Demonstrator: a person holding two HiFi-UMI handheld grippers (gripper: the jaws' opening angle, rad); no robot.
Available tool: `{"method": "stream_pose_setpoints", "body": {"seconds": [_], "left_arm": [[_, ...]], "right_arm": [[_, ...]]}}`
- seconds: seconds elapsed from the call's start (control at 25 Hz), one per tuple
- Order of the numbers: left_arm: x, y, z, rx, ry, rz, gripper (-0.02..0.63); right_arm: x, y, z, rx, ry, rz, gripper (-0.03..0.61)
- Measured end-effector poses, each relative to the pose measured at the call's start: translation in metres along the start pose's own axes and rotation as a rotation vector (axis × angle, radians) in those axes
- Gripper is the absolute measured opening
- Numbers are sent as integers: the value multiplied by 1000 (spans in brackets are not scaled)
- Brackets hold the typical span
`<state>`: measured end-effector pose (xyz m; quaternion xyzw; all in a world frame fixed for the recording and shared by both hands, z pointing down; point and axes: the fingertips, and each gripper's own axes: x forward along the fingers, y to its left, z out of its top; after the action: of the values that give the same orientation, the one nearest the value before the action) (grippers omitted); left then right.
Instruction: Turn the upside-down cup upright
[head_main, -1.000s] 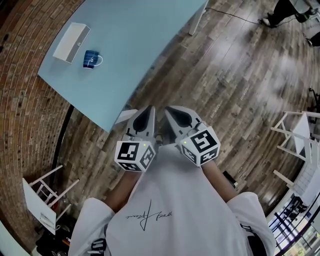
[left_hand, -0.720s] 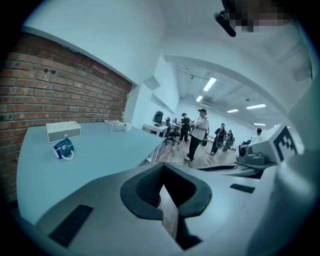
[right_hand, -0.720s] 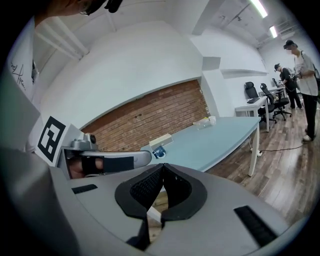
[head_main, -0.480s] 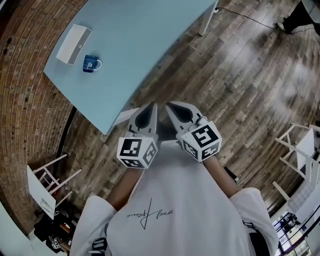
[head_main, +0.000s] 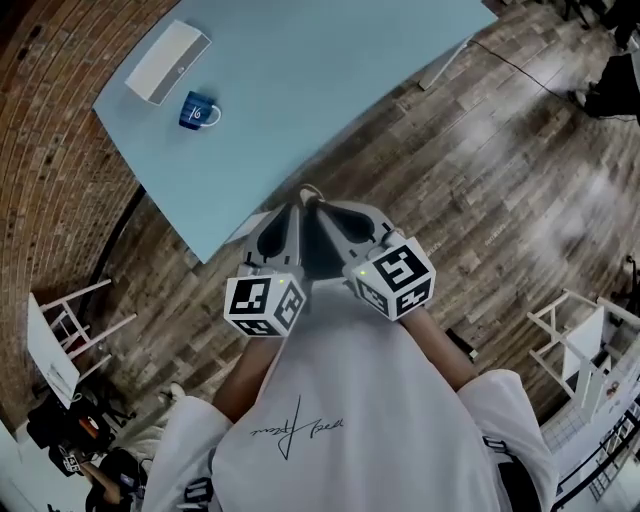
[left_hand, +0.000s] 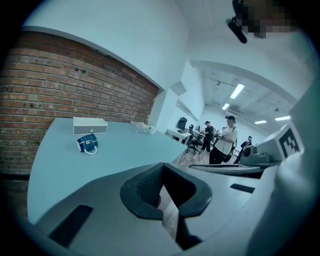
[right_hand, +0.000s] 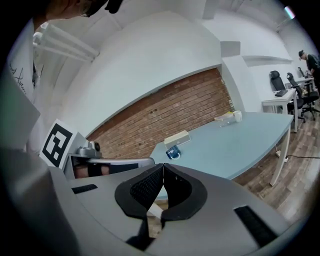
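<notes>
Open-plan office, by look of it. Long pale-blue table (head_main: 330, 90) along exposed brick wall (left_hand: 75, 85), wood-plank floor (head_main: 500, 200) below. Far end: white desks (right_hand: 280, 102), black swivel chairs (right_hand: 276, 80), people (left_hand: 227, 142) standing about, strip lights (left_hand: 236, 91) on white ceiling.

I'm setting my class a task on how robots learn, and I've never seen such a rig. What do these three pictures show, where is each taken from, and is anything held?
There is no robot arm here: a person holds a hand-held gripper in each hand. One picture comes from a head camera looking steeply down; the left gripper and right gripper sit side by side before the chest. The other two come from cameras riding on each gripper. Both have their fingers shut on nothing. On the light blue table are a blue mug and a pale box beside it, far from both grippers.
</notes>
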<state>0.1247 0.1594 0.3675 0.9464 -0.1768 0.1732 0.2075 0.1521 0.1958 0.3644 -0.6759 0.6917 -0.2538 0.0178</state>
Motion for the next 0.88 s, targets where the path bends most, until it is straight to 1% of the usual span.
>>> {"method": "stream_pose_setpoints", "body": {"seconds": [0.16,0.36,0.88], "left_arm": [[11,20,13,-36,-32,35,9],[27,53,36,-85,-70,105,9],[50,149,72,-190,-118,249,9]], "right_arm": [[28,-5,13,-39,45,46,21],[66,-10,32,-76,99,110,21],[166,-10,65,-150,198,233,21]]}}
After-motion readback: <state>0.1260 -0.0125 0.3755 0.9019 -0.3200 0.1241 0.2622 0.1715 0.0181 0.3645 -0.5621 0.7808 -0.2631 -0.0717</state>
